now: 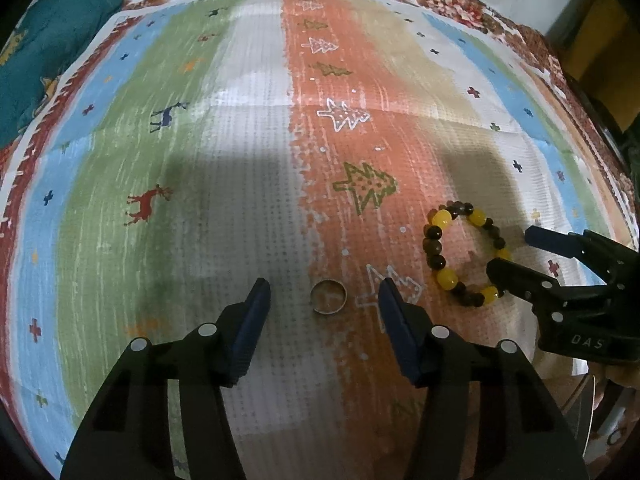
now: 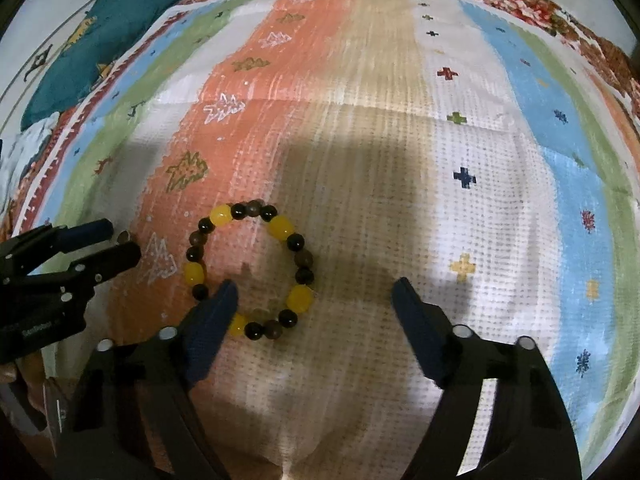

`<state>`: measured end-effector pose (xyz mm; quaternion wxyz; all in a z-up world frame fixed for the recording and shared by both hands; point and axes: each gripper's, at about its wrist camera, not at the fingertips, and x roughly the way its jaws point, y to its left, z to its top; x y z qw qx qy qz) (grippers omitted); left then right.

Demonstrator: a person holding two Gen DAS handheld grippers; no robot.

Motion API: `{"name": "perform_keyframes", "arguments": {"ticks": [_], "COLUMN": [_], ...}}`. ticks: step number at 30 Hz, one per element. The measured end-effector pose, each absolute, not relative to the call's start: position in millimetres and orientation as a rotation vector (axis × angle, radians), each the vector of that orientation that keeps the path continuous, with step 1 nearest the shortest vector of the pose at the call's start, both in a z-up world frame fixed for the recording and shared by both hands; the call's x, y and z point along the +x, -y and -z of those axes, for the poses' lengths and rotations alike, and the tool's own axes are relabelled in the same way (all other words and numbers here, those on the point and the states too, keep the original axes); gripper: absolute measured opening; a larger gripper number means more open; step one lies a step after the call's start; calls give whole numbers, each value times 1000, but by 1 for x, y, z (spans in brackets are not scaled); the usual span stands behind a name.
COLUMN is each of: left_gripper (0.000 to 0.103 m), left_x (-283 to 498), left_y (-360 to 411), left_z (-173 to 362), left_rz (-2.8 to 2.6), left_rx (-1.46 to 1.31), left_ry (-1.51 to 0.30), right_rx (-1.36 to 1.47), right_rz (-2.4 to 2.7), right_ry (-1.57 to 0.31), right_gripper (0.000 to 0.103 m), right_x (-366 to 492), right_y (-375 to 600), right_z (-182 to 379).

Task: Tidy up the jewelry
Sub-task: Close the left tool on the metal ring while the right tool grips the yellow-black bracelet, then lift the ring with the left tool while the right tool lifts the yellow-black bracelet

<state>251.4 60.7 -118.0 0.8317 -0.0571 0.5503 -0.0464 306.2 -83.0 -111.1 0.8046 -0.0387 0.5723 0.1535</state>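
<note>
Two grippers over jewelry on a striped mat [image 1: 248,128]

The left gripper [image 1: 325,294] stands spread around the ring [image 1: 329,297], not touching; the right gripper [image 2: 316,294] is spread, one finger over the bracelet [image 2: 250,272] beside the ring.

Bead bracelet [image 2: 249,272], yellow & dark beads, lies flat on striped mat [image 2: 400,128], lower-left of centre. Right gripper [image 2: 316,292] at bottom, jaws apart; its left finger overlaps bracelet's lower-left edge. Left gripper [image 2: 114,242] at left edge.

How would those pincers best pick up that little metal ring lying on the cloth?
Probably from straight above, one finger on each side of the ring's thin band. It lies flat on the cloth, so only its outer edge can be gripped. The left gripper already stands astride it, jaws open, not yet touching.
</note>
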Motion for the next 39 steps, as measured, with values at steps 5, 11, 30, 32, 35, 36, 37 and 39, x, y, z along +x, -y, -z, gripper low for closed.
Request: {"name": "perform_keyframes", "arguments": {"ticks": [5, 11, 30, 32, 35, 36, 37, 39], "left_gripper": [40, 23, 19, 19, 19, 19, 19, 19], "left_x": [251, 251, 246, 244, 240, 239, 237, 234], "left_y": [-57, -55, -59, -60, -61, -62, -63, -67], "left_z": [119, 119, 116, 113, 108, 106, 103, 96], "left_rz": [98, 85, 81, 82, 88, 91, 93, 95], "left_rx": [-91, -61, -72, -76, -79, -83, -91, -110], "left_ry": [-1171, -1175, -1176, -1172, -1164, -1162, -1157, -1146], "right_rx": [-108, -100, -118, -122, -131, -132, -127, -114], "right_rz": [-305, -310, -341, -345, -352, -354, -360, -373], "right_ry": [-1237, -1257, -1239, -1232, -1209, -1203, -1196, -1189], "right_gripper": [59, 23, 12, 12, 12, 12, 12, 12], "right_x": [305, 306, 297, 296, 292, 291, 289, 288], "right_y": [84, 85, 80, 79, 77, 77, 76, 76], "right_z": [114, 114, 108, 104, 95, 92, 88, 83]}}
